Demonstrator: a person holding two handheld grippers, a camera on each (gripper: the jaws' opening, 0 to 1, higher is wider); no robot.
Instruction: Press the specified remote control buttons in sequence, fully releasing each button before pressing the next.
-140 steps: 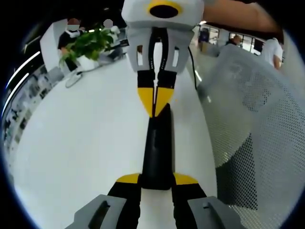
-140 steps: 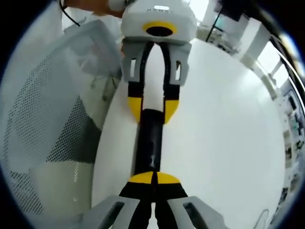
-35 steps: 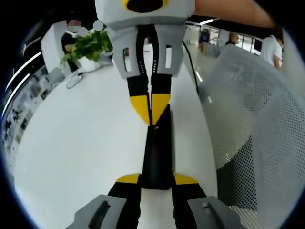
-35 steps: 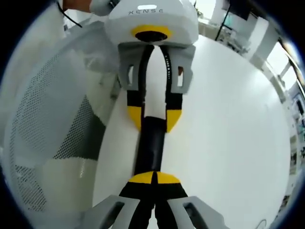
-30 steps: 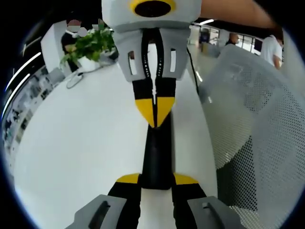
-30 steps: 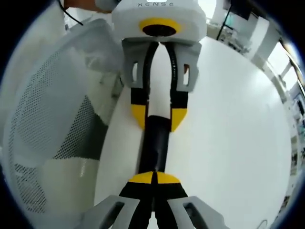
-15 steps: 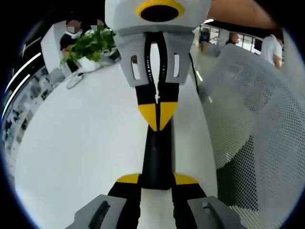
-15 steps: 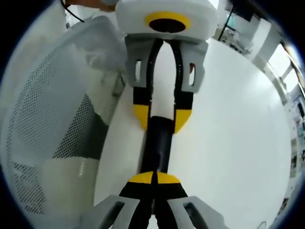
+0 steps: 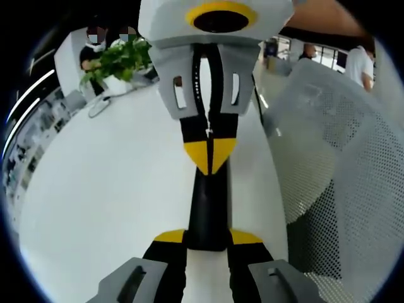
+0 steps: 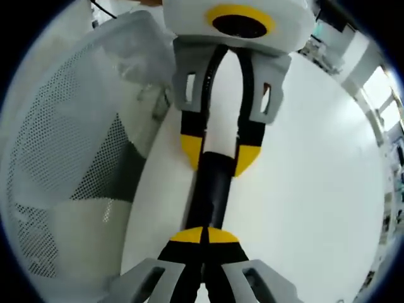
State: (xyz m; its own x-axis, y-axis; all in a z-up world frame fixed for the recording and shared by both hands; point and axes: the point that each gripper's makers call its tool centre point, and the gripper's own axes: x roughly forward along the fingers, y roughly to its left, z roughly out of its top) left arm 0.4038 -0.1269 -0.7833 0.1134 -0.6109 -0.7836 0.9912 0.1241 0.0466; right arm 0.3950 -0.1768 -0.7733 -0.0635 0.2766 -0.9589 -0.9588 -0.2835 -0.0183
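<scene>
A long black remote is held over the white table, with my left gripper shut on its near end. My right gripper comes in from the top of the left gripper view. Its yellow tips are shut together and rest on the remote's far part. In the right gripper view my right gripper is shut with its tips on the remote. Beyond it the left gripper clamps the remote's sides. The buttons are hidden.
A white mesh chair back stands close beside the table edge, and appears again as the chair in the right gripper view. A potted plant sits at the table's far side. People are in the background.
The right gripper's shut tips have crept a little along the remote toward the left gripper, which now looms larger in the right gripper view. Both grips are unchanged.
</scene>
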